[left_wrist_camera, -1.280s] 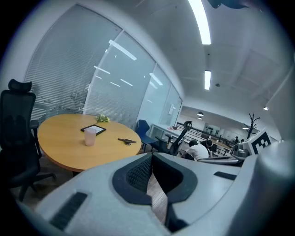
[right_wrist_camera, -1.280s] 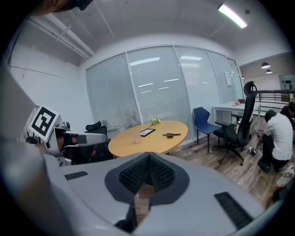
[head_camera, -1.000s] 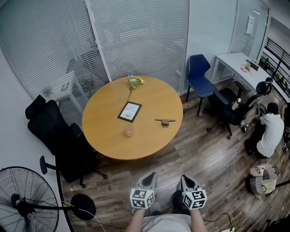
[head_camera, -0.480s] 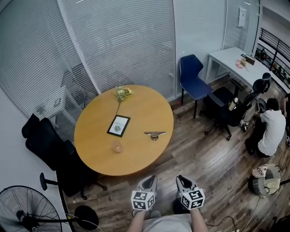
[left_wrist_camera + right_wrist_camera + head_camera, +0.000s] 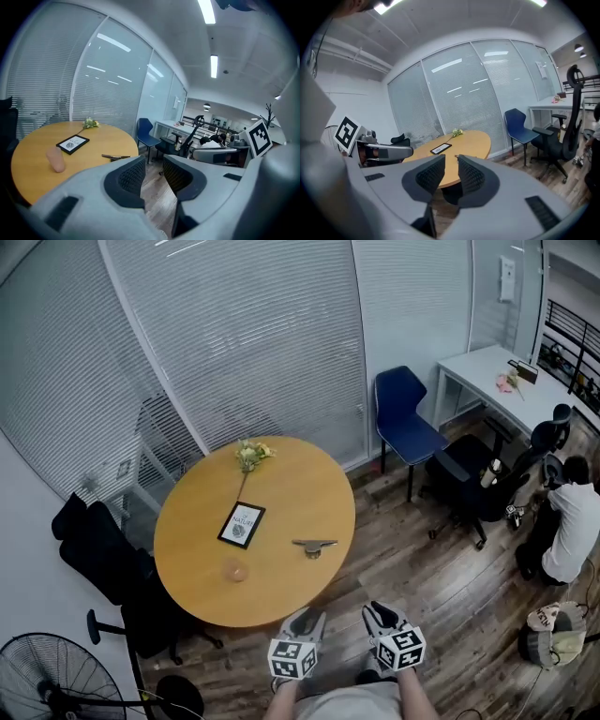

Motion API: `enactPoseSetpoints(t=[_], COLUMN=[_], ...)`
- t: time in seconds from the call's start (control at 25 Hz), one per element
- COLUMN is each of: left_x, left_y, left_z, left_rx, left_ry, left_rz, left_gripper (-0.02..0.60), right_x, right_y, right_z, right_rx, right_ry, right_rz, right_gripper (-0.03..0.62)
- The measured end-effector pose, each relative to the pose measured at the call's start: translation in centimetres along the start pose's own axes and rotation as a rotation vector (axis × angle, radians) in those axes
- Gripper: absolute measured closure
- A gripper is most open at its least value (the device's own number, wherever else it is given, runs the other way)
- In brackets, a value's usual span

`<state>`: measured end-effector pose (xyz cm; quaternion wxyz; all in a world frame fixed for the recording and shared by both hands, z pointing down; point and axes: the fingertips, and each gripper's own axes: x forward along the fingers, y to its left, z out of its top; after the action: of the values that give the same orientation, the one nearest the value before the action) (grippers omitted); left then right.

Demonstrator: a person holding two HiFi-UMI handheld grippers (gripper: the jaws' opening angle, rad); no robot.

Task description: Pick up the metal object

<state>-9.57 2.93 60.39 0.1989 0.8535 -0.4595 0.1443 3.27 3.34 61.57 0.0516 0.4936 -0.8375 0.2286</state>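
The metal object (image 5: 314, 545) is a slim bar on a small base, lying near the right edge of the round wooden table (image 5: 281, 592). In the left gripper view the metal object (image 5: 116, 157) shows just above the left jaw. Both grippers hang in front of the table over the wooden floor, well short of it. My left gripper (image 5: 306, 619) stands open with nothing between its fingers. My right gripper (image 5: 380, 613) has its jaws opening, and nothing is between them. My right gripper (image 5: 451, 163) points at the table (image 5: 461, 140).
On the table are a framed picture (image 5: 242, 524), a sprig of flowers (image 5: 250, 454) and a small pinkish cup (image 5: 234, 571). Black office chairs (image 5: 103, 554) and a fan (image 5: 47, 681) stand at the left. At the right are a blue chair (image 5: 403, 418), a white desk (image 5: 497, 371) and a crouching person (image 5: 572, 526).
The head view has swung, so the table now sits further left and lower in the picture. Both grippers stay side by side at the bottom edge.
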Motion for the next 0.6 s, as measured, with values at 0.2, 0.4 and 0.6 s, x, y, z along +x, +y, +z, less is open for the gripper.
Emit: enactPoseSetpoints(t=[0.2, 0.4, 0.6], left_x=[2.8, 4.5, 4.7], left_y=[-0.7, -2.1, -0.7], left_z=[0.1, 0.2, -1.4], left_rx=[-0.068, -0.074, -0.101], left_ry=[-0.004, -0.006, 0.028], left_rz=[0.024, 0.049, 0.078], left_gripper=[0.479, 0.479, 0.479], right_x=[1.6, 2.0, 3.2], right_y=[-3.2, -5.9, -6.7], right_z=[0.7, 0.9, -0.1], right_rx=[-0.033, -0.003, 0.010], right_ry=[0.027, 0.025, 0.061], right_rz=[0.035, 0.034, 0.047], right_gripper=[0.494, 0.480, 0.471])
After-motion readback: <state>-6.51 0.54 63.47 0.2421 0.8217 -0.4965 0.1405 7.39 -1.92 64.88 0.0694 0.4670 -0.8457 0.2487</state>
